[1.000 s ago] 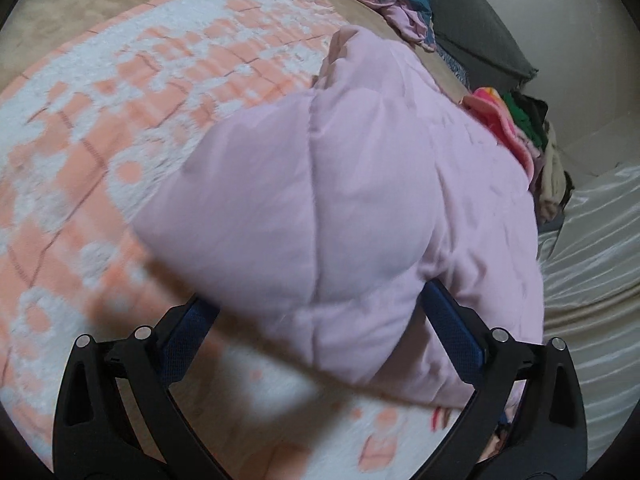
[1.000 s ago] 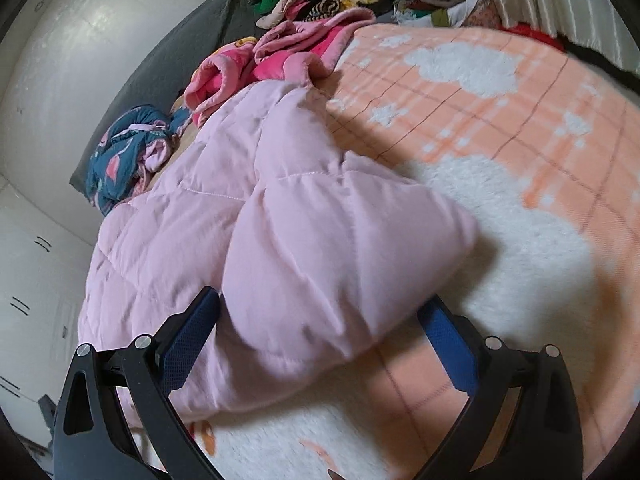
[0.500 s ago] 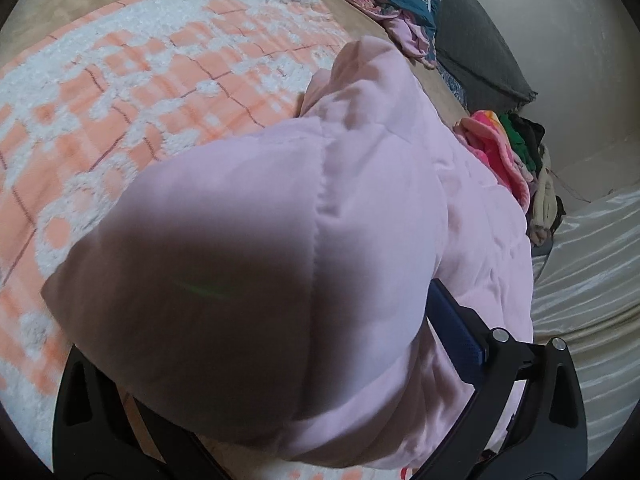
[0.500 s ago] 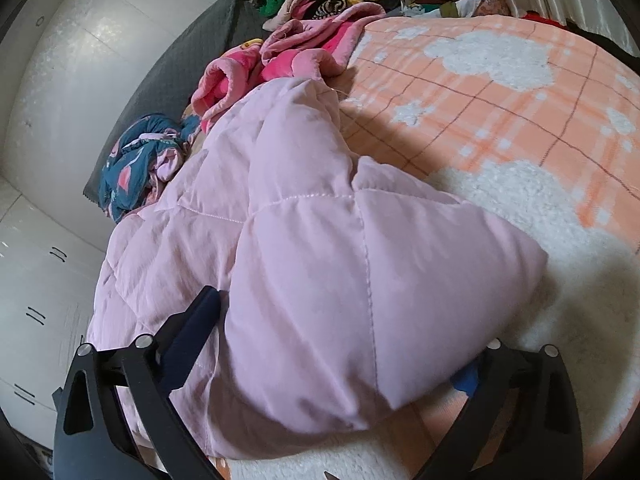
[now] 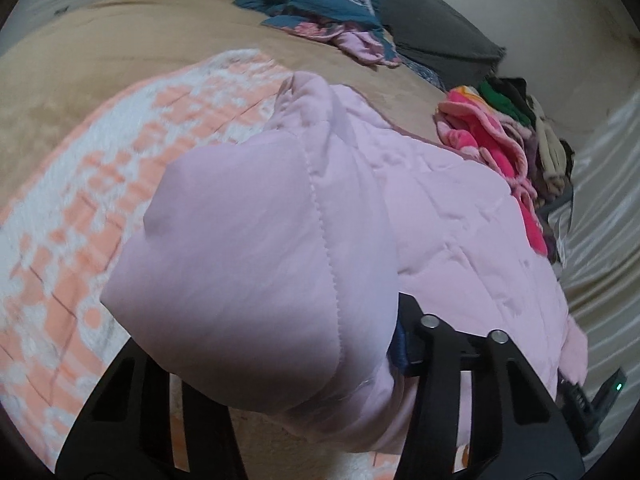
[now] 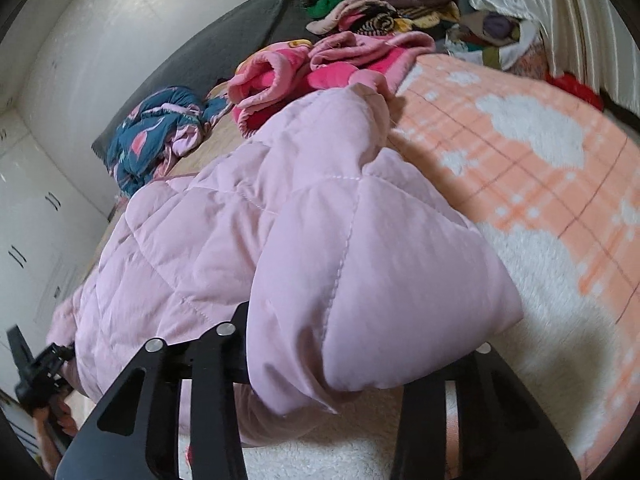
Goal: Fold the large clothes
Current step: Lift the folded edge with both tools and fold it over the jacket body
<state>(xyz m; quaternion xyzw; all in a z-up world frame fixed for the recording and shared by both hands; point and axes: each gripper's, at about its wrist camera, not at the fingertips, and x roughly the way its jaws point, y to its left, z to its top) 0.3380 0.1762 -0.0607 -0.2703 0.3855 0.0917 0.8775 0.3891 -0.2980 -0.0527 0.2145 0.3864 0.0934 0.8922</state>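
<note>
A pale pink quilted jacket (image 5: 460,208) lies spread on the bed, and both wrist views show it (image 6: 192,248). My left gripper (image 5: 268,344) has one puffy corner bunched between its jaws. They are closing, and the blue pad on the right finger (image 5: 398,344) presses into the fabric. The left finger is mostly hidden under the bulge. My right gripper (image 6: 360,332) is closing too, on another padded corner that swells up between its jaws. A hand holding the left gripper (image 6: 36,364) shows at that view's lower left edge.
An orange-and-white fleece blanket (image 6: 520,152) covers the bed under the jacket. Beyond it lie a bright pink fleece garment (image 6: 320,64), a blue patterned garment (image 6: 160,120) and a pile of mixed clothes (image 6: 384,4). A grey pillow (image 6: 240,32) leans on the wall; curtains (image 5: 600,200) hang beside the bed.
Both grippers went from wide open around the jacket's corners to clamped on them. The gripped corners have risen a little and now bulge towards the cameras.
</note>
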